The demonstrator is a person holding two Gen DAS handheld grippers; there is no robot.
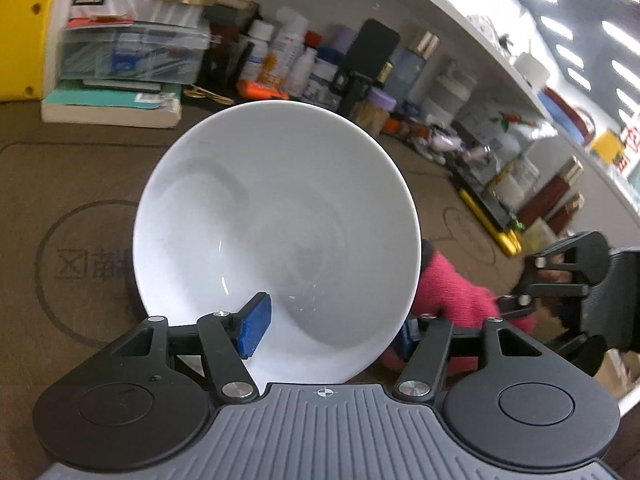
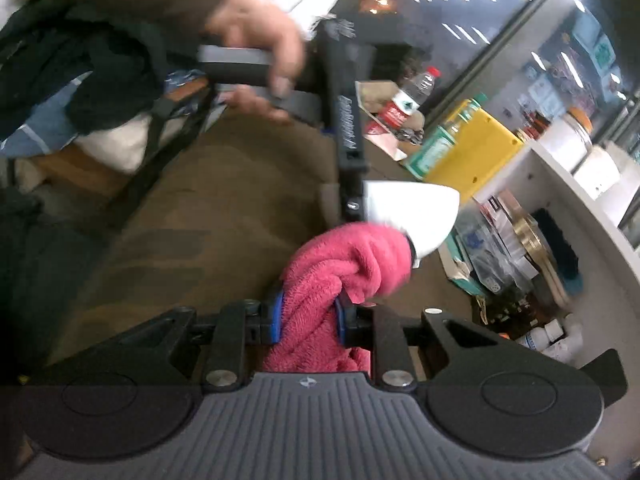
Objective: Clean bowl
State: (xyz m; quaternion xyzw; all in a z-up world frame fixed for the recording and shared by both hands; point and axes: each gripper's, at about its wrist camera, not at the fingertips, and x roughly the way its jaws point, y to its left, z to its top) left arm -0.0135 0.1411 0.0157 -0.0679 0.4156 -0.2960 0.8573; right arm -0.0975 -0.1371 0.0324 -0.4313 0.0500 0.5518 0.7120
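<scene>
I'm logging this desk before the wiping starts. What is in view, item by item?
bowl: one, white, tilted on its side, its rim between the left tongs' pads
cloth: one, pink, clamped in the right tongs, touching the bowl's outside
mat: one, brown, printed circle, under the bowl
books and clear box: one stack, mixed colours, back left
bottles and jars: many, mostly white, along the wall under the shelf
water bottle: one, clear with red label, lying at the desk's far end
yellow box: one, yellow, beside the white shelf
left tongs: one, black with blue pads, straddling the bowl's rim
right tongs: one, black with blue pads, shut on the cloth
hand: one, holding the left tongs' handle
</scene>
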